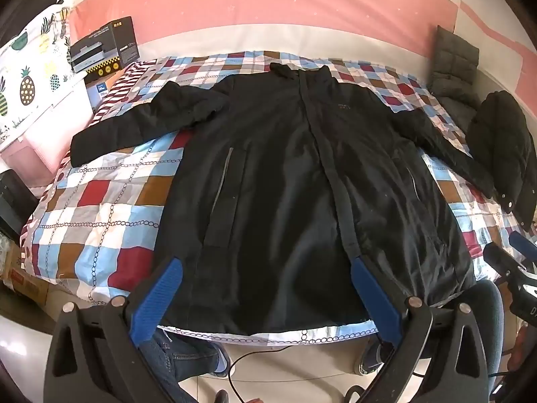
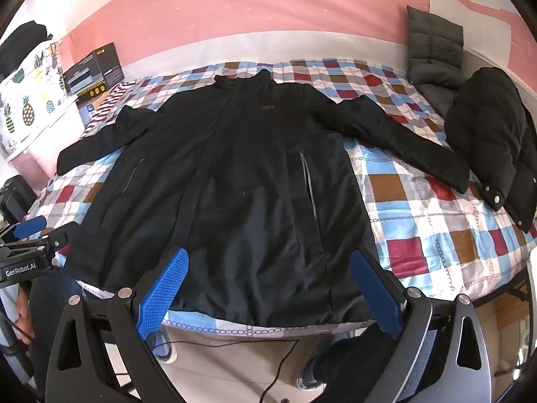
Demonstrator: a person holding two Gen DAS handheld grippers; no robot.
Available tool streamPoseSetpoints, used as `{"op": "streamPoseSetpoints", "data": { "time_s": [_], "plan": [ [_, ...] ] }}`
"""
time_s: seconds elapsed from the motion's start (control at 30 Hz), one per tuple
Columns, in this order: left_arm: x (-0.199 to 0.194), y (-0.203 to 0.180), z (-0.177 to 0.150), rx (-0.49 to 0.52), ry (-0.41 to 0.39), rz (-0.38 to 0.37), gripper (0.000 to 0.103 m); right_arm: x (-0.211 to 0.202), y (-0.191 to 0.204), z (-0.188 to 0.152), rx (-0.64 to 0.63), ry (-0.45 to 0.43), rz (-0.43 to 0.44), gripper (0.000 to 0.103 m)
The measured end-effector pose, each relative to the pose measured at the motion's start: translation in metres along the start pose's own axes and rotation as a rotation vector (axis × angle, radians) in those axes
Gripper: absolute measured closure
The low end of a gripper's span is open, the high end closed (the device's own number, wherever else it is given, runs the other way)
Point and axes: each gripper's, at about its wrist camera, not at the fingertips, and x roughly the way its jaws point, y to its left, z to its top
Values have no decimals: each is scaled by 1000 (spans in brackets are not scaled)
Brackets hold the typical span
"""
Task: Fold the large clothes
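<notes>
A large black jacket (image 1: 285, 174) lies flat, front up, on a checked bed cover (image 1: 100, 208), with both sleeves spread out to the sides. It also shows in the right wrist view (image 2: 241, 184). My left gripper (image 1: 266, 268) is open and empty, held above the hem near the bed's front edge. My right gripper (image 2: 268, 258) is open and empty too, over the hem a little further right. The left gripper's tip shows at the left edge of the right wrist view (image 2: 30, 226).
A second black puffer coat (image 2: 493, 141) and a grey quilted garment (image 2: 433, 50) lie at the bed's right end. Boxes (image 1: 104, 45) stand at the far left by a pineapple-print cloth (image 1: 30, 77). A cable (image 1: 245, 369) runs over the floor below.
</notes>
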Motion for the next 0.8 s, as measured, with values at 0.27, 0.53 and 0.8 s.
{"op": "streamPoseSetpoints", "data": {
  "time_s": [0.27, 0.53, 0.8],
  "plan": [
    [0, 1, 0, -1, 5, -1, 1, 1, 0, 1, -1, 5, 1, 6],
    [3, -1, -3, -10, 20, -9, 1, 1, 1, 2, -1, 6, 3, 6],
    [4, 0, -4, -11, 31, -10, 1, 5, 12, -2, -17, 9, 9, 6]
  ]
}}
